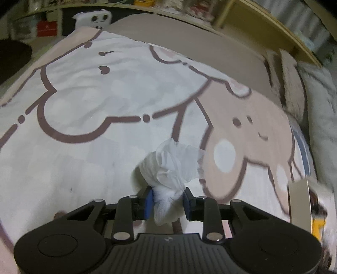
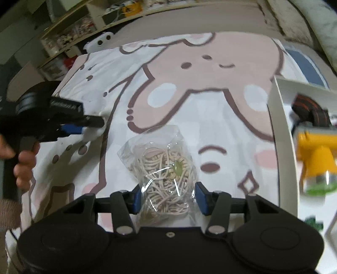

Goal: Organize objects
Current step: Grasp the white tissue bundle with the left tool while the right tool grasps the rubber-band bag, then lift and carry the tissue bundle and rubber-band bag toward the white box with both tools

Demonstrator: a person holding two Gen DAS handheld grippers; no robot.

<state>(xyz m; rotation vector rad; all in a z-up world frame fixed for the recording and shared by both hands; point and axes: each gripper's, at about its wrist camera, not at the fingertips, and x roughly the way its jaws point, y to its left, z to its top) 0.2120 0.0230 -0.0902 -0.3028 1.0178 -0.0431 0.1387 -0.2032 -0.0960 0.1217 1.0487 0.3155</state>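
Left tongs [image 1: 166, 201] are clamped on a crumpled white tissue [image 1: 170, 166] above the bed [image 1: 84, 94]. Right tongs [image 2: 167, 198] straddle a clear bag of cords [image 2: 162, 168], pads apparently touching it; grip unconfirmed. Judged mid-collection; next, carry both to the white box [image 2: 280, 130], whose blurred contents are cut off.

Bedroom: cartoon-print bedspread [image 1: 101, 88], cluttered wooden shelves [image 1: 242, 19].

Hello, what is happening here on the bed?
A person is tidying small things with two handheld grippers. The left gripper is shut on a crumpled white tissue above the cartoon bedsheet. The right gripper holds a clear bag of beige cords. A white box with other items waits at the right.
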